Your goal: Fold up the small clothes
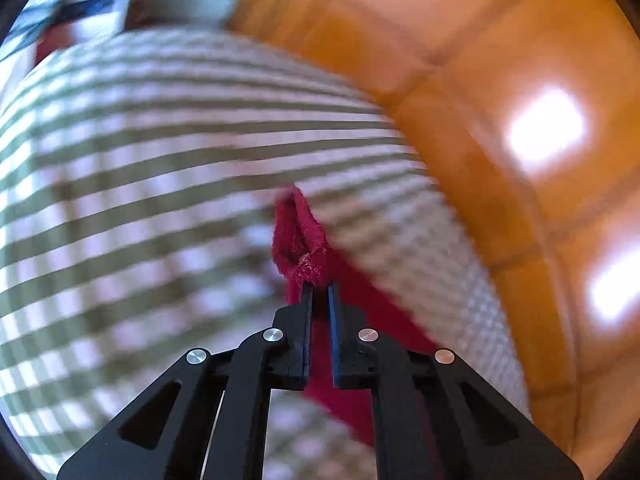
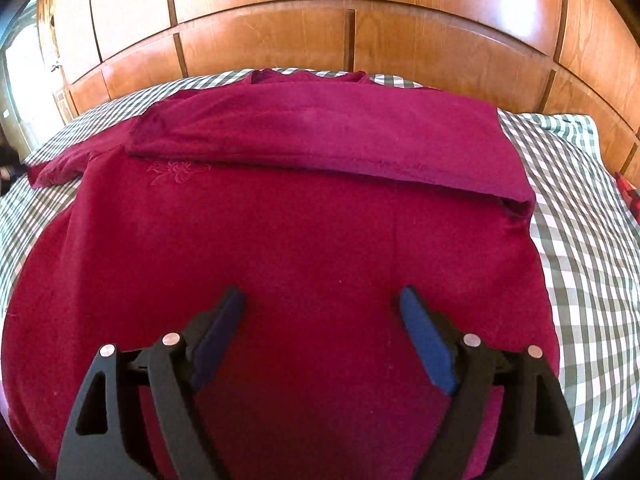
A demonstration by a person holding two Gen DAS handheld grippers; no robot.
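Red shirt (image 2: 280, 260) flat on a checked sheet (image 2: 592, 240), in front of a brown wood wall (image 2: 260, 40). One side already folded over, as a long flap (image 2: 320, 136) across the far part. A sleeve (image 2: 60, 164) poking out at the far left in the right view.

Right gripper (image 2: 322, 300) spread wide, holding nothing. Low over the near part of the shirt, blue pads (image 2: 428, 352) apart. Touching the cloth or just above it? Hard to tell.

Left gripper (image 1: 319, 286) pressed nearly together, pinching a bit of red cloth (image 1: 300, 240). Cloth bunched up past the tips and hanging down under the fingers. Left view very blurry, so likely moving fast. Checked sheet (image 1: 160, 160) below and shiny wood (image 1: 500, 60) to the side there.

Which part of the shirt in that pinch? Can't say for sure. Probably an edge or a corner, lifted up off the bed.

Step in hand, as a guess: the next fold, with the pinched bit being carried over the shirt. One fold done, more to go, so about the middle of the job.

Next move, likely: bring the pinched bit across and lay it flat. Needs a slow, low swing so the cloth does not flop or twist. Right gripper free to hold the shirt down or smooth it. Danger: pulling too hard and dragging the first flap out of place.
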